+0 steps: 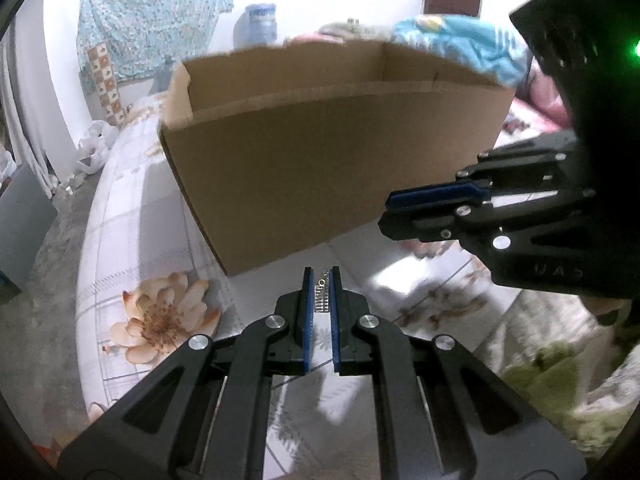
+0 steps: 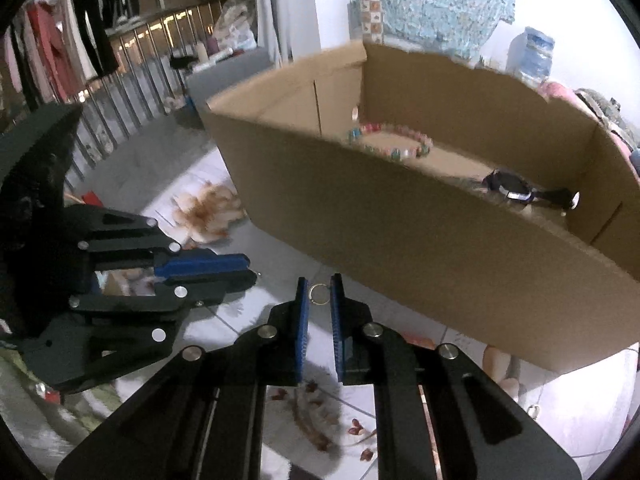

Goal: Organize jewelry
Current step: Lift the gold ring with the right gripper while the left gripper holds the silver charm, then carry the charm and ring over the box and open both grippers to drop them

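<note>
My left gripper (image 1: 322,280) is shut on a small silver dangling earring (image 1: 321,296) that hangs between its blue pads, just in front of the open cardboard box (image 1: 320,152). My right gripper (image 2: 319,286) is shut on a thin gold ring (image 2: 319,294) held between its pad tips, close to the box's near wall (image 2: 400,240). Inside the box lie a beaded bracelet (image 2: 394,142) and a dark wristwatch (image 2: 516,190). Each gripper shows in the other's view: the right gripper (image 1: 404,212) at the right, the left gripper (image 2: 240,270) at the left.
The box stands on a white bedsheet with flower prints (image 1: 160,320). A green cloth (image 1: 560,380) lies at the lower right. A metal railing (image 2: 132,76) with hanging clothes runs behind on the left. A blue patterned cloth (image 1: 152,12) hangs on the far wall.
</note>
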Motion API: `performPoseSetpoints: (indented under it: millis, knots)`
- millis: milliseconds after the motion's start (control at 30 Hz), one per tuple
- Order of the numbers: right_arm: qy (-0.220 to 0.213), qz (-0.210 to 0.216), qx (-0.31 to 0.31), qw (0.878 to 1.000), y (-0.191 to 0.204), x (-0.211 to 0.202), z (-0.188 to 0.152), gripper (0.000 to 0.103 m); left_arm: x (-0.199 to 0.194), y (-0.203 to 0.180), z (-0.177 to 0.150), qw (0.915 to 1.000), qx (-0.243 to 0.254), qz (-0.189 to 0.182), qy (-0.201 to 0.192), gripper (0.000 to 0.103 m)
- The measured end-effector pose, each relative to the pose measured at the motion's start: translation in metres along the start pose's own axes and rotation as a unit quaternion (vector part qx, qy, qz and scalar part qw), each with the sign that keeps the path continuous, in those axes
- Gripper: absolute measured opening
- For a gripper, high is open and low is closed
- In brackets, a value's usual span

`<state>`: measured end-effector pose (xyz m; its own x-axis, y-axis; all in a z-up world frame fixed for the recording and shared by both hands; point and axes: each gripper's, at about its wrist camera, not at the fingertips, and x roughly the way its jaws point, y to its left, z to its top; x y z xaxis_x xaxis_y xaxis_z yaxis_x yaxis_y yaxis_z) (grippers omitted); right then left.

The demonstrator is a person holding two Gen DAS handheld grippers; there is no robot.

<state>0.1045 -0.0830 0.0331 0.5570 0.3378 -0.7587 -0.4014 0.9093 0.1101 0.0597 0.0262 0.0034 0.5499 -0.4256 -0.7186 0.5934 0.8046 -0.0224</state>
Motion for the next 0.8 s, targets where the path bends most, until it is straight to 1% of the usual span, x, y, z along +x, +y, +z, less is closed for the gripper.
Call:
performPoseSetpoints:
  millis: [133, 200, 300, 367, 433, 467, 533, 567, 667, 733, 800]
  knots:
    - [-0.038, 0.002, 0.003, 0.999, 0.0, -0.028, 0.011, 0.011, -0.035, 0.0, 0.02, 0.9978, -0.009, -0.041, -0.052, 0.006]
    - [-0.068, 0.003, 0.012, 0.998, -0.003, -0.047, 0.02, 0.011, -0.051, -0.001, 0.035, 0.9957, -0.007, -0.053, -0.076, 0.006]
    - [-0.106, -0.004, 0.028, 0.994, -0.014, -0.071, 0.029, 0.011, -0.067, -0.005, 0.057, 0.9928, 0.003, -0.057, -0.106, 0.006]
    - [-0.125, -0.007, 0.043, 0.991, -0.024, -0.081, 0.036, 0.011, -0.071, -0.006, 0.071, 0.991, 0.006, -0.054, -0.122, 0.006]
    - [-0.137, -0.01, 0.06, 0.989, -0.036, -0.088, 0.04, 0.011, -0.068, -0.005, 0.086, 0.9903, 0.005, -0.049, -0.13, 0.006]
    - [-0.14, -0.013, 0.072, 0.987, -0.045, -0.089, 0.043, 0.011, -0.062, -0.006, 0.093, 0.9906, 0.007, -0.046, -0.128, 0.006]
    - [-0.139, -0.028, 0.089, 0.986, -0.058, -0.088, 0.048, 0.011, -0.042, -0.007, 0.11, 0.9931, 0.011, -0.028, -0.113, 0.006]
    - [-0.131, -0.039, 0.101, 0.985, -0.068, -0.084, 0.051, 0.011, -0.033, -0.007, 0.116, 0.9945, 0.009, -0.022, -0.102, 0.006]
    - [-0.108, -0.047, 0.14, 0.983, -0.091, -0.069, 0.056, 0.011, 0.006, 0.0, 0.133, 0.9985, -0.007, 0.0, -0.054, 0.006]
    - [-0.091, -0.058, 0.159, 0.981, -0.103, -0.058, 0.059, 0.011, 0.024, 0.004, 0.139, 0.9993, -0.02, 0.003, -0.031, 0.006]
    - [-0.077, -0.07, 0.173, 0.979, -0.112, -0.046, 0.061, 0.011, 0.038, 0.005, 0.141, 0.9996, -0.016, 0.016, -0.017, 0.006]
